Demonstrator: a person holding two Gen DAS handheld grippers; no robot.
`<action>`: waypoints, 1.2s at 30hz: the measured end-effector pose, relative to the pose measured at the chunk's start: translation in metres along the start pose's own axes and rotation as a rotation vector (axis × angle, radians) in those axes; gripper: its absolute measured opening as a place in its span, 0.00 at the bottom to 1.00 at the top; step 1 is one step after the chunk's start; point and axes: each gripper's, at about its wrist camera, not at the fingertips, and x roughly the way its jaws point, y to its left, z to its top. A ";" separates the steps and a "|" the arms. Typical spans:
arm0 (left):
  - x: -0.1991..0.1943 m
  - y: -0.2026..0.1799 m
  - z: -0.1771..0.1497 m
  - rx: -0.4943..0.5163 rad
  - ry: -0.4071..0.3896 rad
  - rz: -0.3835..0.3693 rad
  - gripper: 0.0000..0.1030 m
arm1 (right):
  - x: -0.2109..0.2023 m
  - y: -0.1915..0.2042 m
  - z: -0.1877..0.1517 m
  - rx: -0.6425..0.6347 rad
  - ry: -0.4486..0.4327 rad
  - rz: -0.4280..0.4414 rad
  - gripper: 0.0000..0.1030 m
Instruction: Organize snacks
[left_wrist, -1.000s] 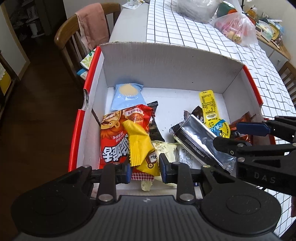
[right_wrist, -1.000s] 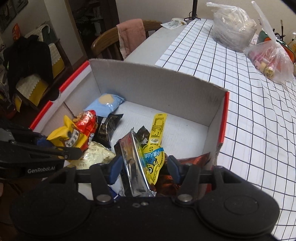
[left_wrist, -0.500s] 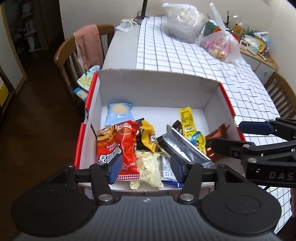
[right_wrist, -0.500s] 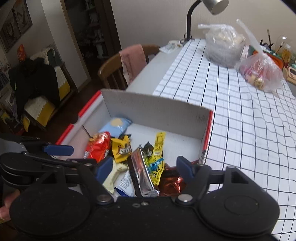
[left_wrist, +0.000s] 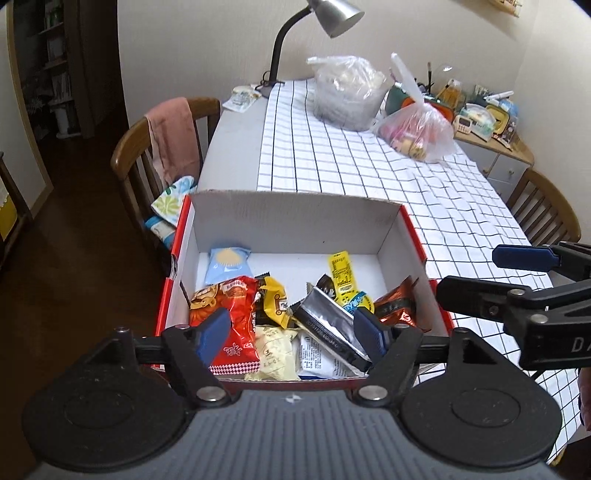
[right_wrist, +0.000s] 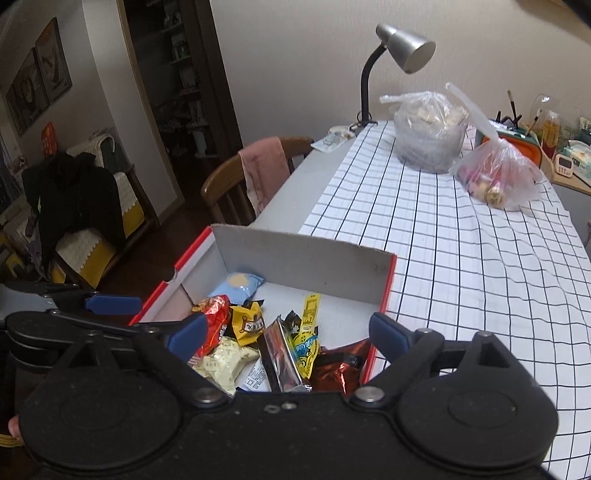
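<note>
Left wrist: snacks (left_wrist: 295, 325) in box (left_wrist: 295, 218) below opening, empty left claw (left_wrist: 291, 334).

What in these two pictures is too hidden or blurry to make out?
- Left wrist view: the near end of the snack box is hidden by the left gripper.
- Right wrist view: the red foil packet is partly hidden by the right gripper.
- Both views: the small print on the yellow stick packet is too small to read.
- Contents of the grey plastic bag are blurred by the plastic.
</note>
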 end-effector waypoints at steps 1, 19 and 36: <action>-0.002 -0.001 0.000 0.000 -0.007 -0.001 0.73 | -0.003 0.000 -0.001 0.000 -0.008 -0.001 0.94; -0.027 -0.012 -0.011 -0.009 -0.103 0.020 0.98 | -0.040 -0.013 -0.033 0.087 -0.122 -0.027 1.00; -0.037 -0.024 -0.023 -0.015 -0.087 0.053 0.98 | -0.044 -0.015 -0.053 0.163 -0.124 -0.080 1.00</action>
